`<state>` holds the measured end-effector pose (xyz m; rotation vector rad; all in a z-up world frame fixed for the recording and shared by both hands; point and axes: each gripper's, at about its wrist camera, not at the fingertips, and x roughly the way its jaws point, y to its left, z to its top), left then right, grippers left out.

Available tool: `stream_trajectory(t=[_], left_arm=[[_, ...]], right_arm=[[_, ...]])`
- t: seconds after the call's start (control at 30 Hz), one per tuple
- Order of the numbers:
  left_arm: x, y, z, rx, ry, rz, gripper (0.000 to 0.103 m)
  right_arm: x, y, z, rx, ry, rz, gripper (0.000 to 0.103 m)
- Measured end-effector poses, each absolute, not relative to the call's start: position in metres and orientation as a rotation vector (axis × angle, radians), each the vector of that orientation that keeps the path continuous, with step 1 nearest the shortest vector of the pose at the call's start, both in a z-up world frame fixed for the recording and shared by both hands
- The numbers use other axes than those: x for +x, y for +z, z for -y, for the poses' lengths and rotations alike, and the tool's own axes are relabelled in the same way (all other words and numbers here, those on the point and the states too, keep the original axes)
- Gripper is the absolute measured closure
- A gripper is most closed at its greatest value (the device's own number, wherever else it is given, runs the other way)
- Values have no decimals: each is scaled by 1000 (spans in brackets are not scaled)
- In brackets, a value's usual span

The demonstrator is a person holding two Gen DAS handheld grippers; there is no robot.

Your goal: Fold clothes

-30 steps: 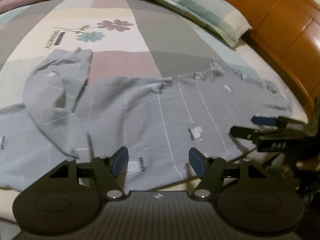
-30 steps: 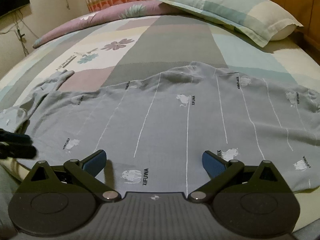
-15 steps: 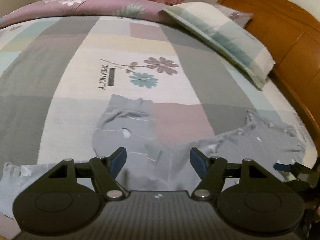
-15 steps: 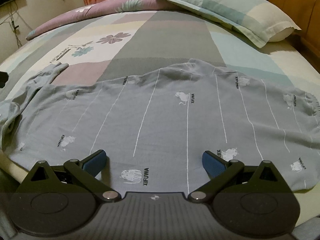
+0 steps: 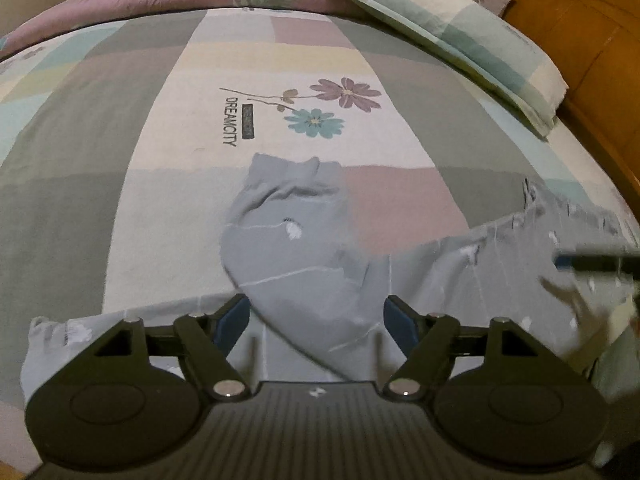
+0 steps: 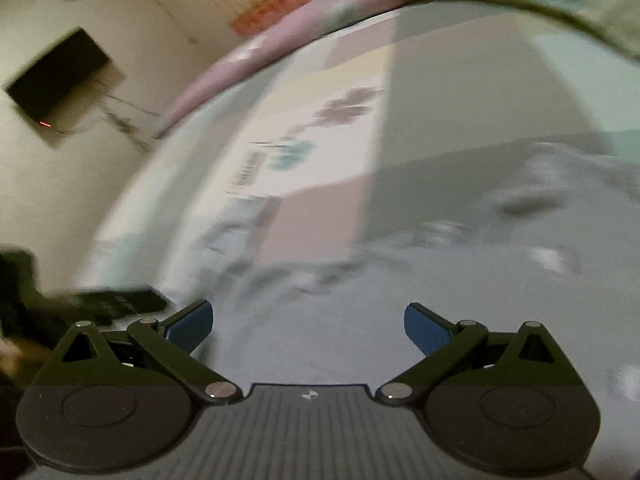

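Grey shirt (image 5: 304, 264) spread over patchwork bed (image 5: 120, 168), sleeve crumpled, nothing folded yet.
Soft, light, limp: probably best pinched at sleeve cuff (image 5: 286, 168). Left gripper (image 5: 316, 316) opening, nothing between jaws; right gripper (image 6: 309, 322) wide, empty. Right view badly blurred, shirt's near hem cut off.

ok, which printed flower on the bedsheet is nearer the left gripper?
The teal flower. It sits below the purple flower, closer to the left gripper.

A patchwork-sheeted bed (image 5: 120, 184) carries a grey striped garment (image 5: 296, 256) and a checked pillow (image 5: 472, 36).
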<state>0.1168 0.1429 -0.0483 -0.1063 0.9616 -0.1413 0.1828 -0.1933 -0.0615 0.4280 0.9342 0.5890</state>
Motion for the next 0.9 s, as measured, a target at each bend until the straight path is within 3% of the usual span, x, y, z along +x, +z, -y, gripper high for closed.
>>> stream_trajectory(t=[0.5,0.9], left_arm=[[98,-70,-178,-28,-133,-1030,26],[86,-72,-193,-50,-129,-1030,26]], right_arm=[[309,-116,52,607,822,-1180,0],[322,-123,14,669,928,-1142,0]])
